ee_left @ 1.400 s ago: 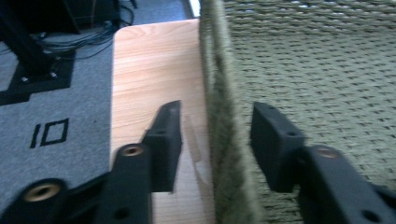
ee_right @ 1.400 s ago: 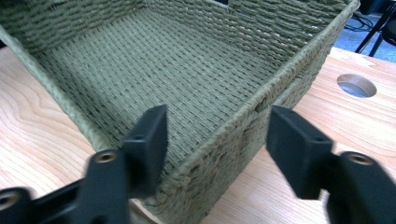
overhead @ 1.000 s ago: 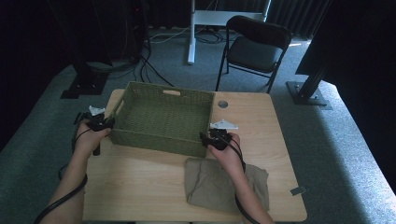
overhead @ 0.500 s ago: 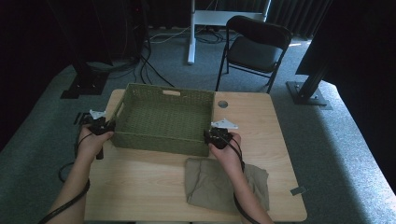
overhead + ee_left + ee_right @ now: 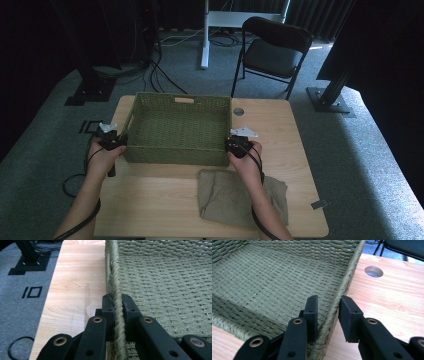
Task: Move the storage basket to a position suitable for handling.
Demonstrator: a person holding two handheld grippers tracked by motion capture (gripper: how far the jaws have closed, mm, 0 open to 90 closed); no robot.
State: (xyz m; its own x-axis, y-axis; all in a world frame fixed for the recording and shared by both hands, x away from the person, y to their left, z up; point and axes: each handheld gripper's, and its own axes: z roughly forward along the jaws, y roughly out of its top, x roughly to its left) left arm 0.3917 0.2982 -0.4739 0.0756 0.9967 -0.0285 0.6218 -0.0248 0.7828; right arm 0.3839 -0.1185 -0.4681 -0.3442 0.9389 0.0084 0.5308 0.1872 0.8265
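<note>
Basket and cloth on the desk

The green woven basket [image 5: 180, 127] sits on the light wooden desk [image 5: 150, 200]; the folded brown cloth [image 5: 225, 195] lies before it, rightward.

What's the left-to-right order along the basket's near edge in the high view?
left gripper → green woven basket → right gripper → bare table

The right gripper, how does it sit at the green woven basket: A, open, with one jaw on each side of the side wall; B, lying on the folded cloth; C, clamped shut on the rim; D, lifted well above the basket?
A: in the right gripper view the right gripper straddles the basket wall, with a gap visible at its outer jaw.
</note>
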